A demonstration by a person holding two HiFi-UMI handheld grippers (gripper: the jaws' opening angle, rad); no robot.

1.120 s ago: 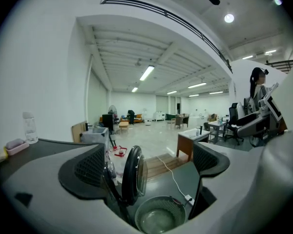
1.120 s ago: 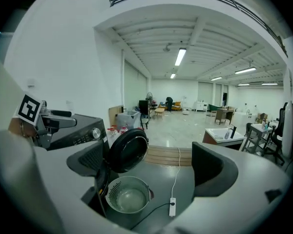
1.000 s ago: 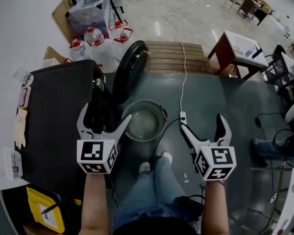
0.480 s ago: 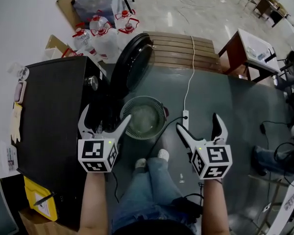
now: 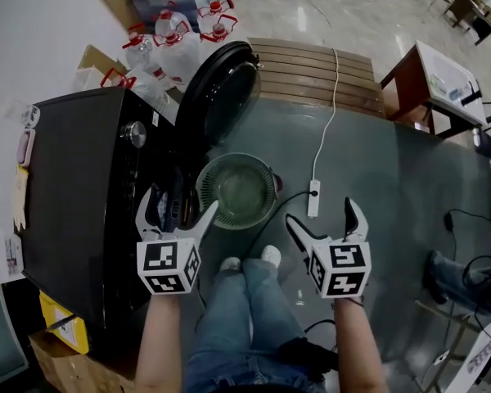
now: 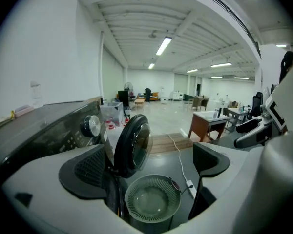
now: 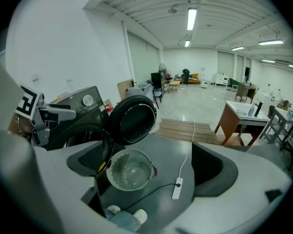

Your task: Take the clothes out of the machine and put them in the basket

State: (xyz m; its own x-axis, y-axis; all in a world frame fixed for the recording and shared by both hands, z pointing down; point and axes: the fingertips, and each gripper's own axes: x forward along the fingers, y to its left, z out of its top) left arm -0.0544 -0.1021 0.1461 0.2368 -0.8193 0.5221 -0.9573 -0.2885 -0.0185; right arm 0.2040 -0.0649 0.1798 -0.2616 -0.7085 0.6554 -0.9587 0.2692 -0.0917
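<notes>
Basket (image 5: 266,178), round, pale green, slatted plastic: stands upright on the dark grey floor (image 5: 368,162) just in front of the machine's opening, under the swung-out door. Its bare bottom shows from above.

Washing machine (image 5: 74,187), black front-loader: at the person's left, with a round silver knob (image 5: 134,133) on the control panel. Round black door (image 5: 221,97) with dark glass, hinged wide open. Drum opening lies behind the left gripper in the head view; what it holds cannot be made out, so the clothes cannot be placed.

Left gripper (image 5: 178,203), white with a marker cube: held out over the machine's front edge, jaws spread wide with nothing between them. In the left gripper view (image 6: 146,167) the basket and door show through the gap.

Right gripper (image 5: 321,215), same make: held over the floor to the right of the basket, jaws likewise spread, gripping nothing. Its own view (image 7: 151,165) frames the basket and the power strip.

Power strip (image 5: 313,199), white, on the floor right of the basket, apart from it; its white cable (image 5: 334,88) runs away over the wooden slatted platform (image 5: 311,68).

Water jugs (image 5: 176,43), clear with red handles: grouped beyond the machine.

Person's legs in blue jeans (image 5: 237,318), pale shoes (image 5: 250,259), just short of the basket.

Brown wooden table (image 5: 430,80): far right.
</notes>
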